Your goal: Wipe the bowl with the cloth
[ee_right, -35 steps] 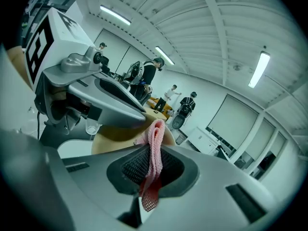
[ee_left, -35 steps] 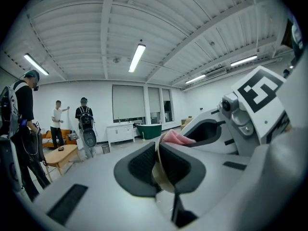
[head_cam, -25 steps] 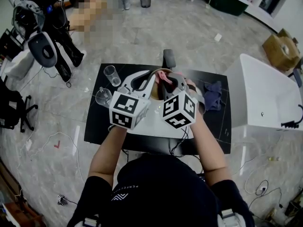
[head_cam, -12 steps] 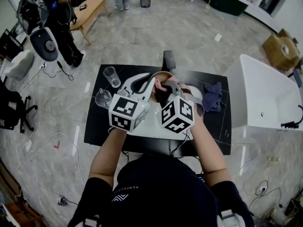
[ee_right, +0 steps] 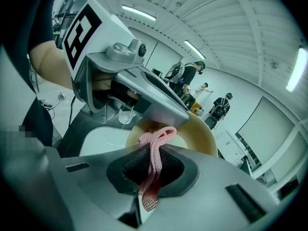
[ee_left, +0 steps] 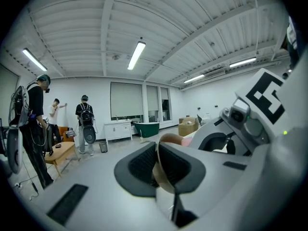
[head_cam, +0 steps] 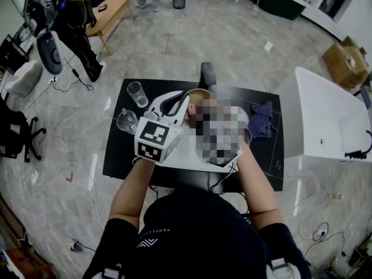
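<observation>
Left gripper view: the left gripper (ee_left: 161, 166) has its jaws closed on the thin tan rim of the bowl (ee_left: 169, 138), which runs edge-on between the dark pads.
Right gripper view: the right gripper (ee_right: 151, 170) has its jaws pinched tight on the pink cloth (ee_right: 156, 141). A folded loop stands out past the tips and a meshy tail hangs back toward the camera.
Cloth against bowl: the loop lies low in front of the bowl's cream inside. It is touching or very nearly so; I cannot tell which.
Bowl: it is tipped on its side with its open face toward the right gripper, and only the left gripper's grip on the rim is seen holding it. In the head view it sits over the far edge of the white mat (head_cam: 187, 150).
Grippers together: they are close, and the left gripper's body reaches across the top of the bowl. A mosaic patch covers the right gripper in the head view.
Table (head_cam: 119, 156): black, with the white mat at its middle.
Glasses: two clear ones stand left of the mat, one farther back (head_cam: 137, 93) and one nearer (head_cam: 127, 121), both apart from the bowl.
Blue rag (head_cam: 263, 118): it lies crumpled on the right part of the table, away from the mat.
Room: grey floor, a white unit (head_cam: 325, 121) right of the table, and people (ee_left: 85, 124) standing at the far side.
</observation>
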{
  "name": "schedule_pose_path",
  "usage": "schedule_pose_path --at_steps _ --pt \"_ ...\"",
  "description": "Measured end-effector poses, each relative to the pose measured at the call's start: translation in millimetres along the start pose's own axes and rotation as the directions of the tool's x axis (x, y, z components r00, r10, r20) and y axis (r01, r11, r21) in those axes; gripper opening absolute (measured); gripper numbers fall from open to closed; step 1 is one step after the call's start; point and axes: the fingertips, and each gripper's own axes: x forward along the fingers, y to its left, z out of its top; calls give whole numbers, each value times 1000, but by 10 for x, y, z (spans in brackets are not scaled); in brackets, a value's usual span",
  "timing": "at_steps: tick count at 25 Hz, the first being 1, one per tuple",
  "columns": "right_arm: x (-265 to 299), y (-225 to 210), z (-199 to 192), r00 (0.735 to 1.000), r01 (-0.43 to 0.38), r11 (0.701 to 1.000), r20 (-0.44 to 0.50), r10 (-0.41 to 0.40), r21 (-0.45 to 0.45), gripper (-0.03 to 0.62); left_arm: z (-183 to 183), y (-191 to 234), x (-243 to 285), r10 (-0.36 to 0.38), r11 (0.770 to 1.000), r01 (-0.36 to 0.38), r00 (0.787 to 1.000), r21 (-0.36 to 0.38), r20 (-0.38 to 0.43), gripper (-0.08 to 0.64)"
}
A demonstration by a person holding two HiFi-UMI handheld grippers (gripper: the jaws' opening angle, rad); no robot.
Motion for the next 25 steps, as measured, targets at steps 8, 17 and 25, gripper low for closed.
schedule_pose_path --at_steps 8,17,25 --pt "-84 149 35 996 -79 997 35 78 23 49 -88 13 -20 11 1000 -11 1000 -18 -13 21" --pt "-165 254 57 984 -160 985 87 155 57 49 -180 21 -31 13 999 -14 999 -42 -30 20" --pt "-274 313 122 967 -223 969 152 205 110 49 -305 159 -77 72 997 -73 995 -24 -63 18"
